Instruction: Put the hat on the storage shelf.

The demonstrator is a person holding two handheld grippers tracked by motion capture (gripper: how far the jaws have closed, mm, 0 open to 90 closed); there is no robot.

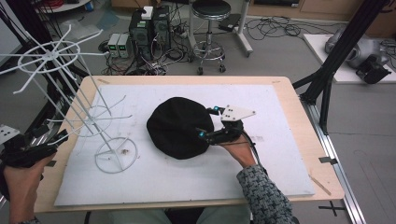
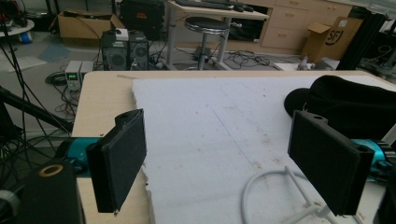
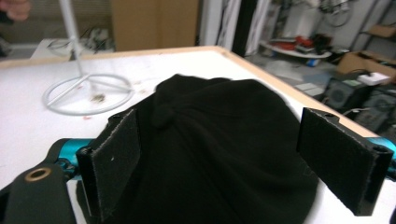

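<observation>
A black fabric cap (image 1: 175, 128) lies in the middle of the white board (image 1: 187, 172). My right gripper (image 1: 208, 122) is at the cap's right edge, open, with one jaw on each side of the cap's rim. In the right gripper view the cap (image 3: 224, 126) bulges between the wide-apart jaws of that gripper (image 3: 226, 161). My left gripper (image 1: 46, 142) is held at the table's left edge. It is open (image 2: 224, 163) with nothing between its jaws. The cap (image 2: 355, 102) lies ahead of it to the right.
A white wire display stand (image 1: 70, 88) rises on the board's left, tilted, with its ring base (image 1: 116, 155) near the cap. That base (image 2: 275, 186) lies just ahead of the left gripper. Black frame posts (image 1: 336, 51), a stool (image 1: 210, 28) and computers (image 1: 149, 28) stand beyond the table.
</observation>
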